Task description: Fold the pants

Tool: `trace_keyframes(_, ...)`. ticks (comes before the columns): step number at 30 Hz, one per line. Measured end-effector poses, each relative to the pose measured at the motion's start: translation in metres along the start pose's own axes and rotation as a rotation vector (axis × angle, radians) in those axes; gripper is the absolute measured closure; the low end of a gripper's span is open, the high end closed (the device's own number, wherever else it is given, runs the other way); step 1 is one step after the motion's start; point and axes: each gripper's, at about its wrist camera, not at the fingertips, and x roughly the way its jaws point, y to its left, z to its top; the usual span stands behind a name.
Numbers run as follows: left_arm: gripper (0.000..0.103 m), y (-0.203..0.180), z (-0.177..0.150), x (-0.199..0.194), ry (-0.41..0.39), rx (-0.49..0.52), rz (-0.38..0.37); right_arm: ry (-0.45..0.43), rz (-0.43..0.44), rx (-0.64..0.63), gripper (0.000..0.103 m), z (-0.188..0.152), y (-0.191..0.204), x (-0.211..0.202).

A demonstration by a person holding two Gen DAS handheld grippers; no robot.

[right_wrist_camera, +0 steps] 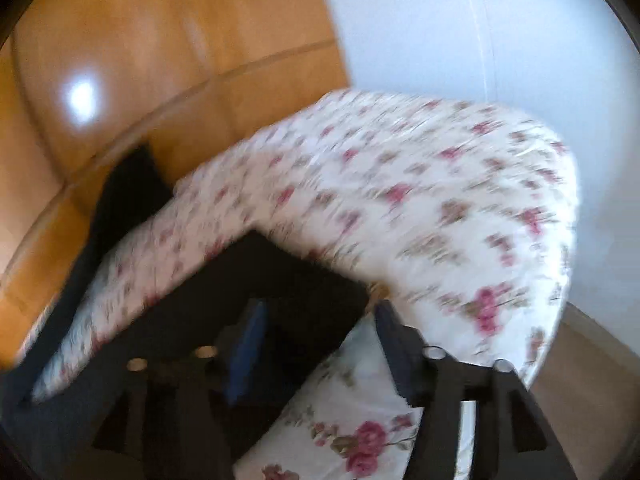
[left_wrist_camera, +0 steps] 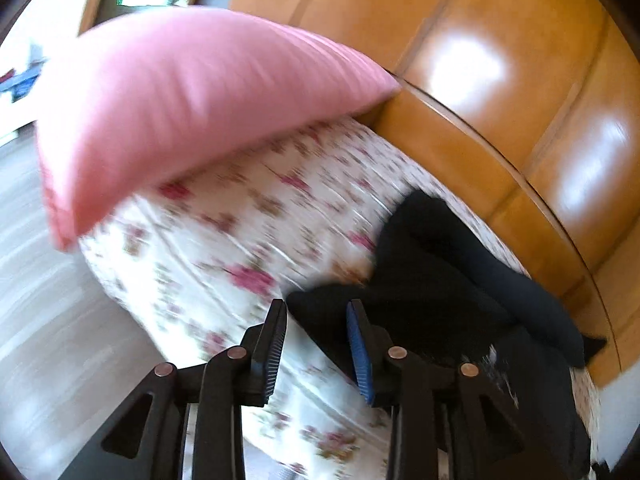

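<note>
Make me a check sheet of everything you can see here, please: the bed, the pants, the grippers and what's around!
Surface: bed with a white sheet printed with pink flowers; pictures are blurred.
Job's things: black pants lie rumpled on the sheet near the wooden headboard.
Clutter: pink pillow lies on the bed, beyond the pants.
Grippers: left gripper open, nothing between its pads, beside an edge of the pants. Right gripper open over the pants, not pressing them.
Cables: nothing seen.
Surroundings: white wall, pale floor.
</note>
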Motion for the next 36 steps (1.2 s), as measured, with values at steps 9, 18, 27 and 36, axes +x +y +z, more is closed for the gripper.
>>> trace_keyframes(9,0.066,-0.021,0.035,-0.028,-0.110,0.007,-0.044,0.013,0.260,-0.169,0.040,0.001,0.085,-0.004)
trace_keyframes(18,0.057,-0.149,0.038,0.025,0.074,0.301,-0.215,0.188,0.435,-0.447,0.040,-0.056,0.216,0.045)
trace_keyframes(27,0.041,-0.216,0.077,0.112,0.128,0.386,-0.123,0.251,0.449,-0.500,0.035,-0.081,0.220,0.060)
trace_keyframes(36,0.040,-0.242,0.089,0.215,0.291,0.550,0.083,0.240,0.448,-0.500,0.035,-0.082,0.224,0.063)
